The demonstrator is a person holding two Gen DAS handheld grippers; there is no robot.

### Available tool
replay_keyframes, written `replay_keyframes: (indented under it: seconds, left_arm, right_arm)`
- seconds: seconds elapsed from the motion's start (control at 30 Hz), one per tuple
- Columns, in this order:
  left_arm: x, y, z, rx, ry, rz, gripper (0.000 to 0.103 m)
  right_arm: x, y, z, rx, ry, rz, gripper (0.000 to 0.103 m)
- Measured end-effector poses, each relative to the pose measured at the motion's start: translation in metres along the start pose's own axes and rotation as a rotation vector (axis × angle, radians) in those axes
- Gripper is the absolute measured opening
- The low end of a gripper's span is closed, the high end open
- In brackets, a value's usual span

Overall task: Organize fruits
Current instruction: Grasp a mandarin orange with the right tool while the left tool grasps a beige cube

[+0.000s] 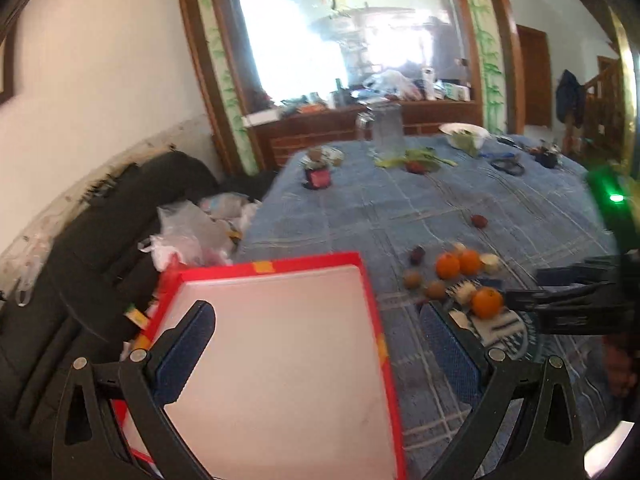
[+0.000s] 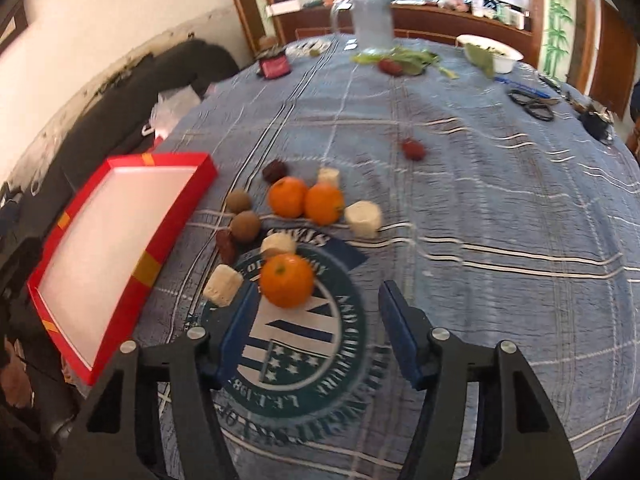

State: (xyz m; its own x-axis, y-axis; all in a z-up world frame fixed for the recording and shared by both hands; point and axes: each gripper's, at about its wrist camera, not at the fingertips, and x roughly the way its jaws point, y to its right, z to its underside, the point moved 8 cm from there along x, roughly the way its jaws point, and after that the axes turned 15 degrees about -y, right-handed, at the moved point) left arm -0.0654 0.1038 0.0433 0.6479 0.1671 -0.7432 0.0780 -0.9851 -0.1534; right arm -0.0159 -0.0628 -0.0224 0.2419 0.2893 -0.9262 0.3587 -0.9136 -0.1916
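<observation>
Just short of the nearest orange [image 2: 286, 281], the right gripper [image 2: 316, 320] hangs over the round printed emblem [image 2: 304, 344] on the blue tablecloth [image 2: 500, 208], its two blue-padded fingers spread wide with nothing between them. That orange sits on the emblem's far edge, close to the gripper's left fingertip. A pale cube [image 2: 222, 285] lies just left of the orange and another pale piece [image 2: 279, 245] touches it from behind. Left of the orange, at the table's edge, is the red tray [image 2: 152, 256], empty and white inside. The left gripper [image 1: 316, 344] hovers above that tray, fingers also spread apart and holding nothing. Beyond the near orange lie two brown round fruits [image 2: 245, 224], two more oranges [image 2: 306, 202] side by side, a third pale block [image 2: 363, 219] and a dark red fruit [image 2: 275, 171]. Farther off, a lone red fruit [image 2: 413, 149] sits apart. Far beyond the orange stand a clear jug [image 2: 372, 20] and a white bowl [image 2: 490, 53].
</observation>
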Motion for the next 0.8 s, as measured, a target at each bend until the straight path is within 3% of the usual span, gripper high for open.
replay_keyframes:
  seconds: [0.13,0.3,0.43,0.53,0.8]
  left_arm:
    - [0.000,0.008,0.003,0.040,-0.015,0.011,0.102]
    - [0.000,0.014,-0.001,0.073,-0.059,0.025,0.102]
    - [0.004,0.023,0.000,0.098,-0.098,0.046,0.089]
    - [0.008,0.035,0.000,0.113,-0.138,0.091,0.076]
    - [0.034,0.085,0.004,0.185,-0.236,0.120,0.076]
  right_arm:
    - [0.017,-0.009,-0.006,-0.012,-0.041,0.009,0.055]
    - [0.032,-0.013,-0.012,0.014,-0.084,-0.037,0.038]
    - [0.031,-0.012,-0.014,-0.001,-0.073,-0.044,0.037]
    - [0.020,0.005,-0.017,0.038,-0.007,-0.071,0.036]
    - [0.000,0.075,-0.019,0.245,0.163,-0.202,0.036]
